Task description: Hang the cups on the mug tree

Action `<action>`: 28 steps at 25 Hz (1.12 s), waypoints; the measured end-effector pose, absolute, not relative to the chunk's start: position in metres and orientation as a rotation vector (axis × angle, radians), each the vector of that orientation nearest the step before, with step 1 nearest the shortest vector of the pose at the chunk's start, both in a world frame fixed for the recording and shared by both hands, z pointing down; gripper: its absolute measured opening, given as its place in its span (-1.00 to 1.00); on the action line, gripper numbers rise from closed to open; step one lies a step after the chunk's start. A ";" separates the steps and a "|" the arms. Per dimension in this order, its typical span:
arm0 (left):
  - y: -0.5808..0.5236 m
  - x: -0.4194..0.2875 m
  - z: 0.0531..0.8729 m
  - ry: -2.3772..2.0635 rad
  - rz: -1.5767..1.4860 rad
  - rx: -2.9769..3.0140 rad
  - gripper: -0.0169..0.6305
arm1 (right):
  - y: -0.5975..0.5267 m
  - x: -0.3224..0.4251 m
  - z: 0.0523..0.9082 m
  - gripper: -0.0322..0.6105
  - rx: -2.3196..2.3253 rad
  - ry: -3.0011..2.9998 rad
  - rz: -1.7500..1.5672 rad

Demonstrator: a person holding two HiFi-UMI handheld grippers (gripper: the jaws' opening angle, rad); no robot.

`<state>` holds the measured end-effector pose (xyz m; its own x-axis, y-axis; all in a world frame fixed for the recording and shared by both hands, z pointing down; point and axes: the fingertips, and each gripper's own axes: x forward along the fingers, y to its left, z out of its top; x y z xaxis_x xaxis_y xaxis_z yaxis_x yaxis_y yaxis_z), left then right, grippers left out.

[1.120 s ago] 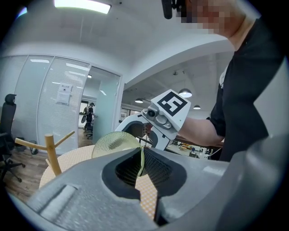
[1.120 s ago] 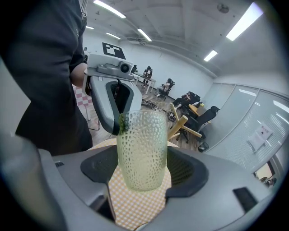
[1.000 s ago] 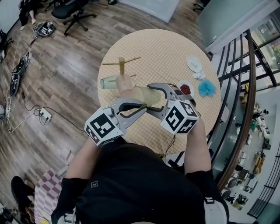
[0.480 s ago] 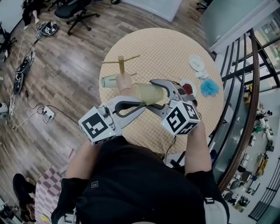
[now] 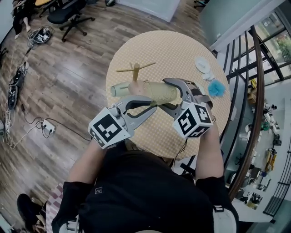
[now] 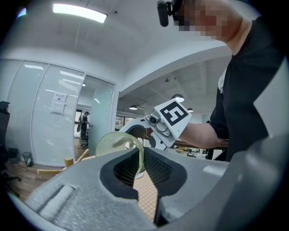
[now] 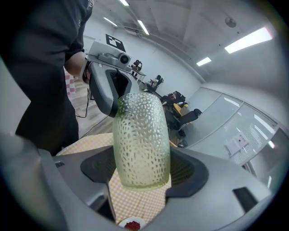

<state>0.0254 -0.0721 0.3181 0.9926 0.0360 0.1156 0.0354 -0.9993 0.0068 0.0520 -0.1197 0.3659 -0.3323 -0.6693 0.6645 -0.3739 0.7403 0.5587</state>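
Note:
A dimpled pale-green cup hangs on its side above the round table, held from both ends. My left gripper is shut on the cup's thin rim, which runs between its pads. My right gripper is shut on the cup's base end, one pad against each side. The wooden mug tree stands just beyond the cup, its pegs bare. A second pale cup lies on its side by the tree's foot, near the table's left edge.
A white plate and a blue fluffy ball sit at the table's right side. A small dish of red bits lies under my right gripper. A dark railing runs close along the right. Wooden floor with an office chair lies to the left.
Both grippers have lifted the cup together and carried it a little toward the mug tree. The cup now lies more level.

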 end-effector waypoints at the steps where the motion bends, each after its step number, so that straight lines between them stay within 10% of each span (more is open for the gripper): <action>1: -0.076 0.020 0.318 0.072 0.194 3.142 -0.87 | -0.124 0.049 0.366 0.16 0.805 -1.932 -0.374; 28: -0.141 -0.029 0.340 -0.181 0.167 3.035 -0.73 | -0.176 0.132 0.375 0.16 0.807 -1.623 -0.379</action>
